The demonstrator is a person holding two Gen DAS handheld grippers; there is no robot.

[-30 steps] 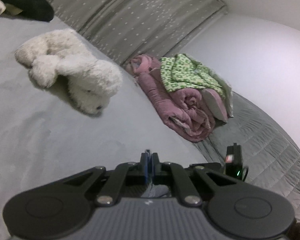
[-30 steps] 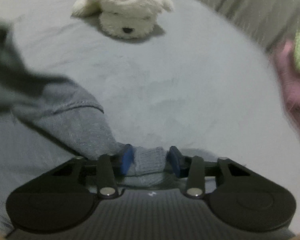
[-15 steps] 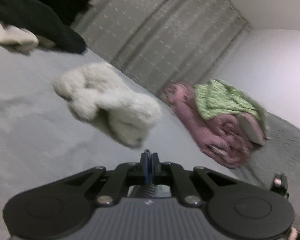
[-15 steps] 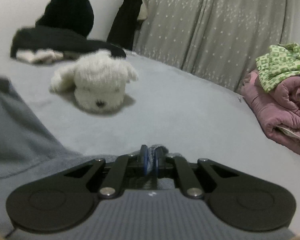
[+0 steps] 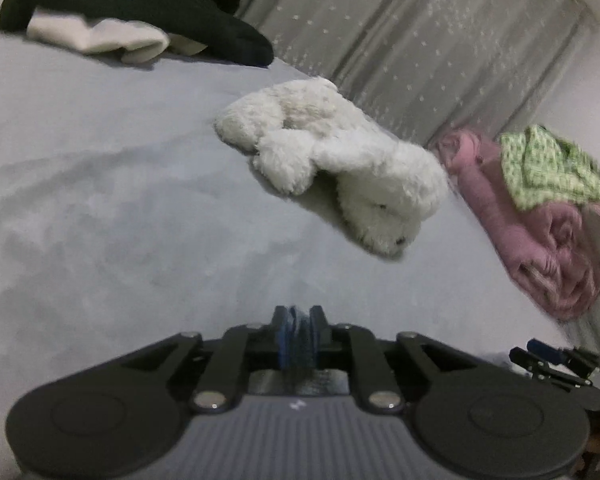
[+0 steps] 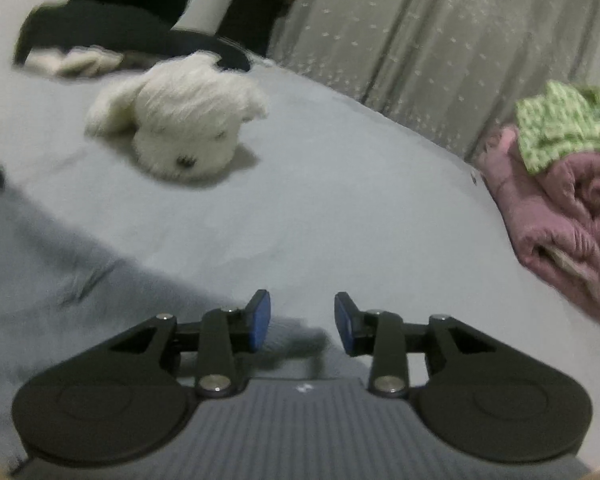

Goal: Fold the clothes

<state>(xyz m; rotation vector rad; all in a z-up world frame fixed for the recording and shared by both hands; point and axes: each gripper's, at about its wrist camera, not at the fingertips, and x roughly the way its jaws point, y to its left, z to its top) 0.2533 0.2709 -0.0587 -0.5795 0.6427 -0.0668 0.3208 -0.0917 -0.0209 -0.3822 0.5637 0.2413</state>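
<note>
Right fingers [image 6: 260, 320] apart and opening over the grey garment [image 6: 60, 280]; left gripper [image 5: 300, 336] nearly together, opening, blurred.
Toy dog [image 6: 180, 128] at 11 o'clock, pink blanket [image 6: 560, 220] at 3.

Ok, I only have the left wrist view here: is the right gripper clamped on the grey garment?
Observer: No. The right gripper is opening; its pads stand clear of the grey garment, whose edge lies below the gap.
Operator: Where is the rest of it?
Observer: It spreads toward the lower left of the right wrist view, on the bed.
Operator: Is the plush dog touching it?
Observer: No. The plush dog lies apart from it, further up the bed, its face turned to that camera.
</note>
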